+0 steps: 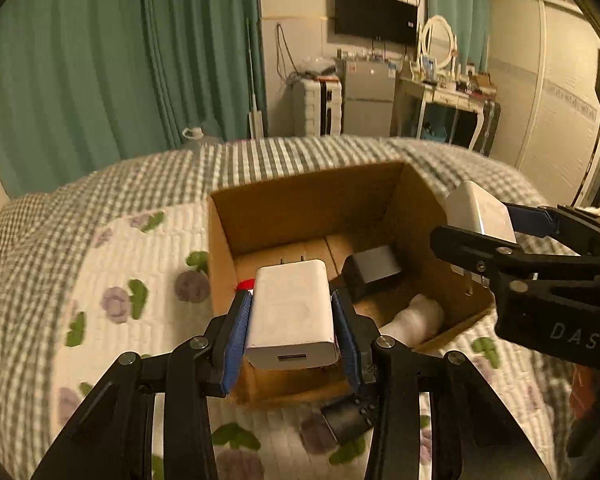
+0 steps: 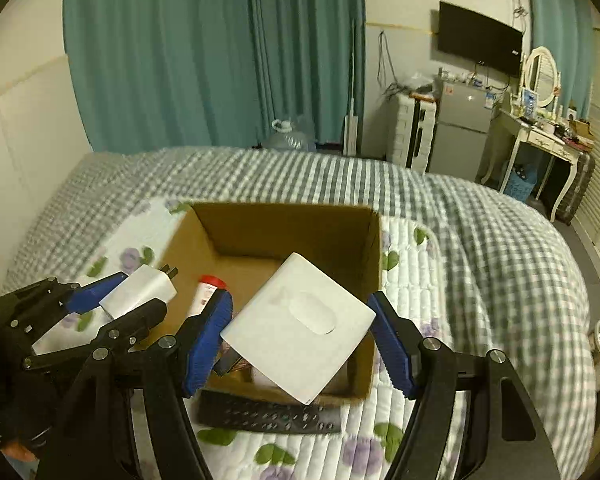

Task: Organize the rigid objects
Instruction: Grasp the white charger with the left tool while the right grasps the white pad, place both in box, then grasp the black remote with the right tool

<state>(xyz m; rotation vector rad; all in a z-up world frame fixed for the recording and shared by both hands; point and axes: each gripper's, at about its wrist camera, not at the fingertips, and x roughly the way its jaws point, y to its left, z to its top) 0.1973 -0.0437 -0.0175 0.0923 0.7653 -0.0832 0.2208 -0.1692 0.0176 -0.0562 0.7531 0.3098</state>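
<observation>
An open cardboard box [image 1: 300, 204] [image 2: 284, 224] sits on the bed. My left gripper [image 1: 291, 316] is shut on a white USB charger [image 1: 290, 312], held over the box's near edge; it also shows in the right wrist view [image 2: 138, 290]. My right gripper [image 2: 300, 336] is shut on a white square adapter [image 2: 300, 330], tilted over the box's near side; it shows at the right in the left wrist view [image 1: 480, 212]. Inside the box lie a black-and-grey adapter [image 1: 374, 270], a white roll [image 1: 414, 316] and a red-capped tube [image 2: 206, 294].
A black remote control [image 2: 268, 416] lies on the floral quilt [image 2: 412, 280] in front of the box. A grey checked blanket [image 2: 480, 220] covers the far bed. Green curtains [image 1: 120, 60], a fridge [image 2: 460, 132] and a dressing table [image 2: 540, 136] stand beyond.
</observation>
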